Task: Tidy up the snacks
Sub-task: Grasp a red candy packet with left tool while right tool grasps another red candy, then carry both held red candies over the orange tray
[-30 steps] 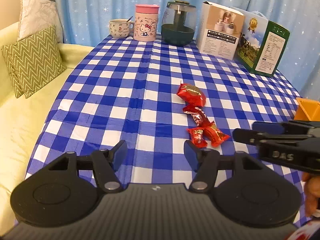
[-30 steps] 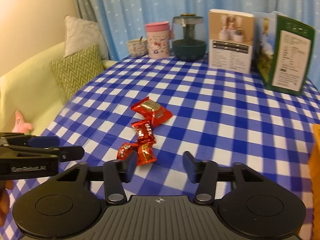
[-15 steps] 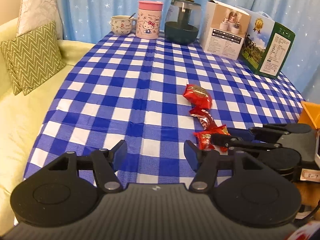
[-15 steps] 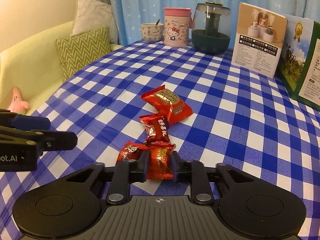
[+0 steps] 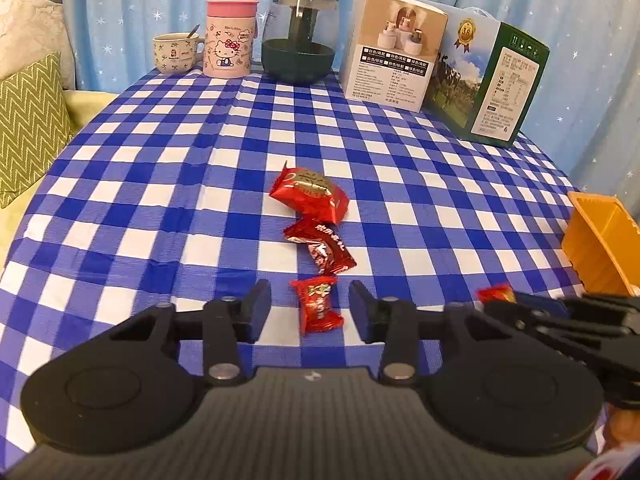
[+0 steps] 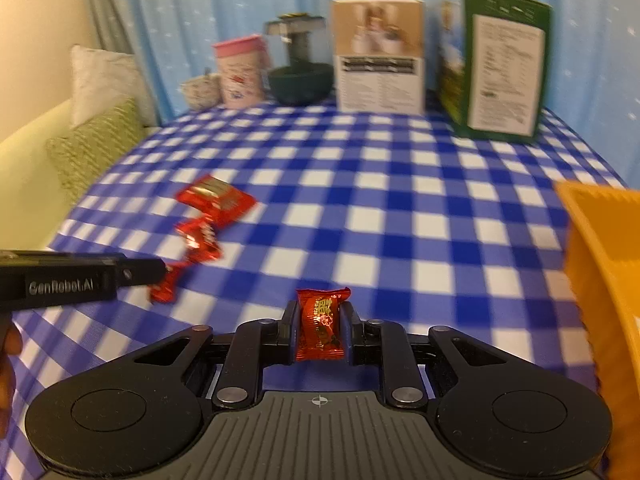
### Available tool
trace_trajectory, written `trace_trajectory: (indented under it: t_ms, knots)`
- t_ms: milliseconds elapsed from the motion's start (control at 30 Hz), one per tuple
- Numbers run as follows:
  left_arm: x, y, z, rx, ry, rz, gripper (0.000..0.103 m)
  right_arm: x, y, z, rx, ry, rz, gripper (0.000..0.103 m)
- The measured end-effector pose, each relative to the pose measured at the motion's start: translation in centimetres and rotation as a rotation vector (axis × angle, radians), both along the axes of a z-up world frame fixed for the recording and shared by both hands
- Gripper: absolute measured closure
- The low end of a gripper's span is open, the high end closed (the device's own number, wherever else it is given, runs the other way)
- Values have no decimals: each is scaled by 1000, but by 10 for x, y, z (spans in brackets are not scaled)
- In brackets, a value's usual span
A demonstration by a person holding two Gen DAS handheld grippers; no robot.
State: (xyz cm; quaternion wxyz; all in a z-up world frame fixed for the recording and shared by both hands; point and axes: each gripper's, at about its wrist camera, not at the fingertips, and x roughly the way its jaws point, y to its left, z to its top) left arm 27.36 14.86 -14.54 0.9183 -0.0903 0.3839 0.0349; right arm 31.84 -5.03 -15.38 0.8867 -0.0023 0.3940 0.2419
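Observation:
My right gripper (image 6: 320, 326) is shut on a small red candy (image 6: 321, 326) and holds it above the checked cloth; the candy also shows in the left wrist view (image 5: 495, 294). My left gripper (image 5: 309, 310) is open, its fingers either side of another small red candy (image 5: 317, 308) lying on the cloth. Beyond it lie a dark red candy (image 5: 324, 245) and a larger red snack packet (image 5: 309, 195). An orange basket (image 5: 600, 240) stands at the right edge, close to my right gripper (image 5: 520, 304); in the right wrist view the basket (image 6: 600, 264) is at the right.
Along the back stand a mug (image 5: 175, 53), a pink Hello Kitty cup (image 5: 229, 38), a dark glass pot (image 5: 299, 36), a white box (image 5: 394, 50) and a green box (image 5: 496, 86). A yellow sofa with cushions (image 5: 28, 124) is at the left.
My right gripper has lifted one candy off the cloth and moved right toward the orange basket. My left gripper has moved forward to straddle the remaining small candy.

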Motion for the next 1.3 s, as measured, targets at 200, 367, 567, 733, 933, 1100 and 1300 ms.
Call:
trace_trajectory:
  t_ms: [200, 367, 567, 733, 933, 1100, 1300]
  knots:
    - [8, -6, -10, 19, 19, -4, 83, -4, -14, 1, -2, 6, -33, 82]
    - [6, -10, -9, 52, 22, -2, 88, -5, -19, 2, 2, 3, -43, 82]
    - [-9, -20, 3, 57, 10, -23, 88, -12, -29, 10, 16, 0, -58, 82]
    - [-28, -38, 16, 56, 3, -46, 88, -30, -42, 24, 34, -4, -69, 82]
    - [-59, -66, 35, 28, -4, -55, 88, -59, -65, 47, 51, -13, -93, 82]
    - [-85, -90, 58, 8, -26, -72, 88, -86, -83, 67, 55, -26, -119, 82]
    - [-116, -121, 79, -1, -39, -106, 88, -117, -115, 86, 52, -22, -180, 82]
